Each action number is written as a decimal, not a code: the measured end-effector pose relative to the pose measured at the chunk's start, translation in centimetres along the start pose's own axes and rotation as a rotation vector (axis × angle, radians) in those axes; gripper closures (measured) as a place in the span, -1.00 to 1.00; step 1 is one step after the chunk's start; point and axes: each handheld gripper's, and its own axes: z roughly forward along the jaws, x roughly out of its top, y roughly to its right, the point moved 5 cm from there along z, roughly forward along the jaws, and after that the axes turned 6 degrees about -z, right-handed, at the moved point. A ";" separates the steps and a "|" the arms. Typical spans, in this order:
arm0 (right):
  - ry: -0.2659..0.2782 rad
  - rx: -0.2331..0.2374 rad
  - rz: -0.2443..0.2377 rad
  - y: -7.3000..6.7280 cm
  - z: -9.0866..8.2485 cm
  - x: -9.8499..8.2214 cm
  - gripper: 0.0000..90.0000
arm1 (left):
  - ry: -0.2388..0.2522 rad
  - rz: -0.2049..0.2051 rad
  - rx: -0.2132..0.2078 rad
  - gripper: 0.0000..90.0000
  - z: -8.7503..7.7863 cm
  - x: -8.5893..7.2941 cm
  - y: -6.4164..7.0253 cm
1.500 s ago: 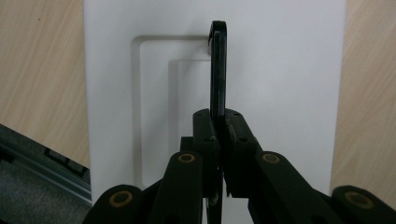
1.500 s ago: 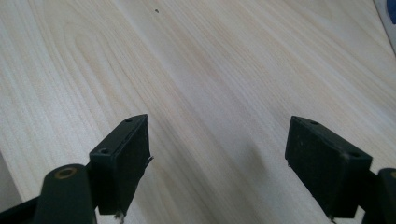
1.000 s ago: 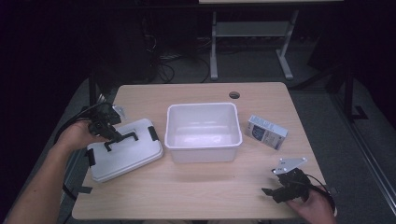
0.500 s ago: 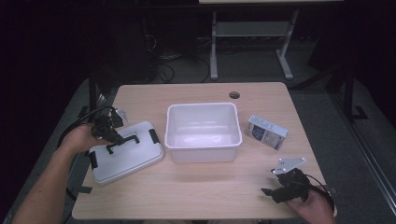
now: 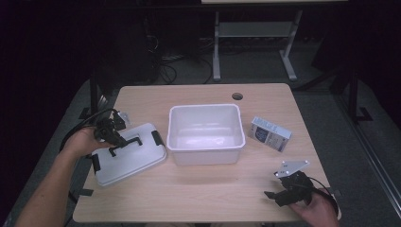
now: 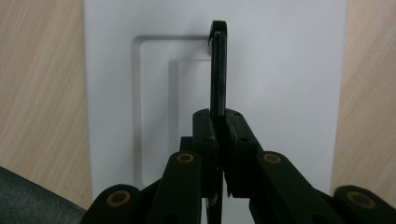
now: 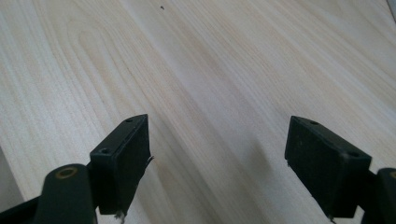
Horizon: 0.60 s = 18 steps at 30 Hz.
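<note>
A white lid (image 5: pixel 127 158) with black clips lies flat on the wooden table, left of an open white bin (image 5: pixel 206 132). My left gripper (image 5: pixel 122 141) is over the lid, shut on its black handle (image 6: pixel 218 70), which stands upright out of its recess in the white lid (image 6: pixel 289 79). My right gripper (image 5: pixel 273 195) rests near the table's front right edge, pointing left. Its jaws stand wide open over bare wood, with its fingers (image 7: pixel 122 158) holding nothing.
A small blue and white box (image 5: pixel 269 133) lies right of the bin. A cable hole (image 5: pixel 237 96) sits near the table's far edge. Dark floor, cables and a metal stand lie beyond the table.
My left gripper has shifted slightly toward the lid's handle and the lid has turned a little. The right gripper has stayed put.
</note>
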 end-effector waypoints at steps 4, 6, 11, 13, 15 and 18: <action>-0.001 0.000 -0.002 0.0 0.0 0.0 -0.52 | 0.014 -0.015 0.009 0.78 -0.1 0.0 0.1; -0.003 -0.001 -0.001 -0.1 -0.1 0.0 -0.52 | 0.025 -0.016 0.010 0.76 -0.2 0.1 0.2; 0.000 -0.002 -0.011 0.0 -0.1 0.0 -0.52 | 0.020 -0.014 0.009 0.68 -0.2 0.2 0.6; 0.000 -0.003 -0.011 -0.1 -0.1 0.0 -0.52 | 0.019 -0.009 0.009 0.67 -0.2 0.2 0.7; 0.001 -0.006 -0.016 -0.1 -0.1 0.1 -0.52 | 0.022 -0.009 0.008 0.61 -0.3 0.2 0.9; -0.003 -0.004 -0.025 -0.1 -0.1 0.2 -0.52 | 0.015 -0.011 0.004 0.52 -0.4 0.2 1.1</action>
